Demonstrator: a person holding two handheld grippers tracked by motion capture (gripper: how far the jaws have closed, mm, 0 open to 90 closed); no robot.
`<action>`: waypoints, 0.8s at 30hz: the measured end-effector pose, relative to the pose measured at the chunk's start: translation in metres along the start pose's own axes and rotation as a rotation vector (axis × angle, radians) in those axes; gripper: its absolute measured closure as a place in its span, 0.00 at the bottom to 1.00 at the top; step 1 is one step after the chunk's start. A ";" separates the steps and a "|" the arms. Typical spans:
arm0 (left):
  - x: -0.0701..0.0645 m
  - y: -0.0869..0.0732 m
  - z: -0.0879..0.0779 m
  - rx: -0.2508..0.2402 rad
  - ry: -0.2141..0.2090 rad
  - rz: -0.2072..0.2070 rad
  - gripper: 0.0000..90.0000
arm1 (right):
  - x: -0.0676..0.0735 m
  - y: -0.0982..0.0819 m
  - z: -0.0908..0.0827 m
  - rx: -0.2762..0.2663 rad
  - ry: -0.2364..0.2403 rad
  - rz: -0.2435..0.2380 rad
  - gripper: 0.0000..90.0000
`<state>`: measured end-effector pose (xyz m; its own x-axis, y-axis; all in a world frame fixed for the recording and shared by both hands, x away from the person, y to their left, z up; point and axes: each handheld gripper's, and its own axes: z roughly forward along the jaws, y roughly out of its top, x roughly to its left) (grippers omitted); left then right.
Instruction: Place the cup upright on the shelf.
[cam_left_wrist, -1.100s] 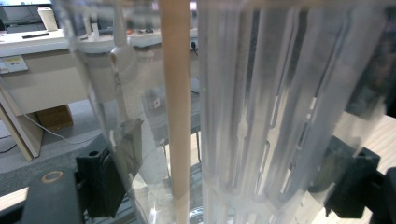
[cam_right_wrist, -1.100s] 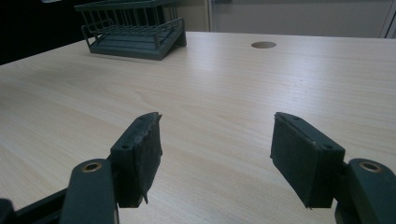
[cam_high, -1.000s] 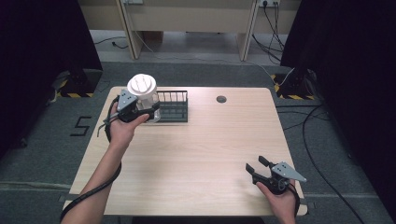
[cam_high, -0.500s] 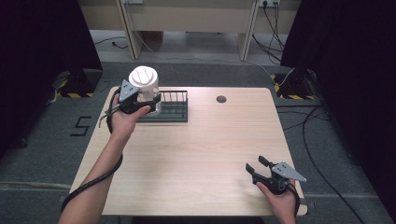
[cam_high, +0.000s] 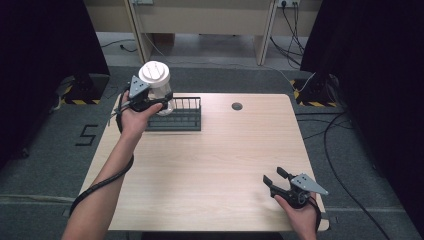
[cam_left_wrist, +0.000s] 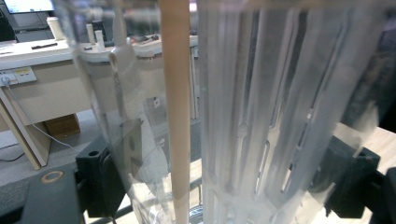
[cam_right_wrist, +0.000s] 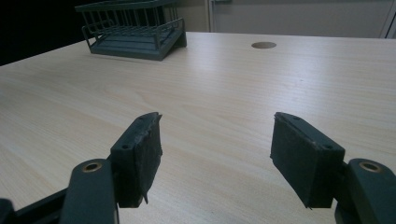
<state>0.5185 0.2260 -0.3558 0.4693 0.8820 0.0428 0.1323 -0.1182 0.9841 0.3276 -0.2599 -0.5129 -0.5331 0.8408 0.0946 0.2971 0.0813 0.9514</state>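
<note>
Clear cup (cam_high: 159, 89) clamped in left gripper (cam_high: 161, 102) above rack's (cam_high: 180, 120) left edge.

Only readable mark: a dark "5" (cam_high: 85, 135) on the grey floor (cam_high: 45, 165), left of the worktop (cam_high: 220, 160), level with its far half. Yellow-black hazard stripes (cam_high: 75, 101) on the floor at far left and far right carry no text. Nothing legible on the tools, the container or the rack.
</note>
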 end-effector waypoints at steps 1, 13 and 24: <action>0.000 0.000 0.002 0.002 0.001 -0.001 0.19 | 0.000 0.000 0.000 -0.001 -0.001 0.000 0.38; 0.003 -0.004 0.031 0.030 0.016 -0.009 0.19 | 0.000 0.000 0.000 -0.002 0.002 0.007 0.38; 0.002 -0.004 0.050 0.047 0.025 -0.010 0.19 | -0.001 0.000 0.000 -0.004 0.004 0.000 0.38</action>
<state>0.5629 0.2056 -0.3684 0.4460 0.8942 0.0382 0.1780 -0.1304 0.9754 0.3275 -0.2606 -0.5130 -0.5360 0.8388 0.0956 0.2941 0.0793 0.9525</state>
